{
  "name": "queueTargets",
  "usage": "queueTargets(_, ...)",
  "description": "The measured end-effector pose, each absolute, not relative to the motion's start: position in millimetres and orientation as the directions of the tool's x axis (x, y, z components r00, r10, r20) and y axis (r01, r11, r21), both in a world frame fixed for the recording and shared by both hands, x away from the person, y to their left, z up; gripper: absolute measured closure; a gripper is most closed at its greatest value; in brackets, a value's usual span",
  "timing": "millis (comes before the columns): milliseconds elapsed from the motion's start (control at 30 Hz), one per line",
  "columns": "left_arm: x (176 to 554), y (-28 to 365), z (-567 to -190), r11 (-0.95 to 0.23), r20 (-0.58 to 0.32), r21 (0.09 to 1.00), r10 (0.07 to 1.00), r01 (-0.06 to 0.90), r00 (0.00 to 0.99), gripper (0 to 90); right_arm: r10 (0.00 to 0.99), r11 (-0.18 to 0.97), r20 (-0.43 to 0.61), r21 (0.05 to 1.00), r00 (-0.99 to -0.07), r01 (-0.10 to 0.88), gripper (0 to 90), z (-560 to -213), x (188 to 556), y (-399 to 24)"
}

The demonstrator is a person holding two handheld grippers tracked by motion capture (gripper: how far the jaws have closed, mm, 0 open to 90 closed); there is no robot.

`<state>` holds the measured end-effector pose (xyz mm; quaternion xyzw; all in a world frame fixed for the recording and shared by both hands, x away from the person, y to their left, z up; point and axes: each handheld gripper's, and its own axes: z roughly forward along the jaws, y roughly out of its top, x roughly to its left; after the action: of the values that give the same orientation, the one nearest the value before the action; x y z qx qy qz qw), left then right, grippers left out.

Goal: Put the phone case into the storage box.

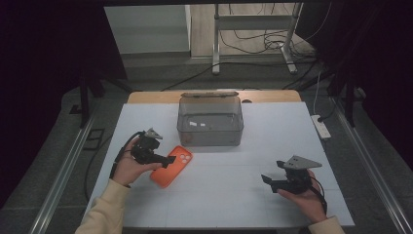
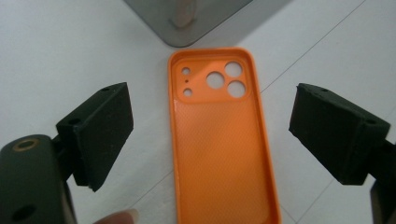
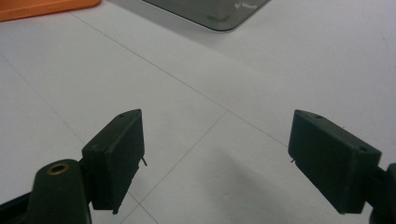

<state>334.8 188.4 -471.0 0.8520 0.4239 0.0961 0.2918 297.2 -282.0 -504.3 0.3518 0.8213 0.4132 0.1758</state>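
From the high view, the left gripper [image 1: 165, 160] reaches over the near end of an orange phone case [image 1: 171, 166] that lies flat on the white counter [image 1: 272, 146], slanted toward the corner of a clear grey plastic bin [image 1: 210, 120] just beyond it. The right gripper [image 1: 267, 181] is held well apart from both, low over bare counter, probably waiting its turn.

The left gripper view looks straight down the case [image 2: 219, 135]. Its open side faces up, with the camera cut-outs at the far end and the textured inner back showing. The jaws are spread wide, one on each side of the case and clear of its long rims, so nothing is pinched. That placement suits a squeeze across the width, which seems the step in hand. The bin's corner [image 2: 187, 23] lies ahead of the jaws, touching or nearly touching the case's far edge; this closeness is harder to read from above. A fingertip [image 2: 119, 218] shows at the bottom edge.

In the right gripper view, its jaws are also spread wide, with empty counter [image 3: 210, 93] between them. The case's edge [image 3: 42, 8] sits far ahead to the left and the bin's corner [image 3: 210, 11] ahead.
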Motion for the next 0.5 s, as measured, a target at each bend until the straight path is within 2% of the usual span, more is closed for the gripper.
queueTargets(500, 349.9, 197.3, -481.2, -0.470, -0.092, 0.544, 0.790, 0.695, 0.606, 14.1, 0.725, 0.410, 0.001, 0.803, -0.689, 0.433, 18.7, -504.3, 297.3, -282.1)
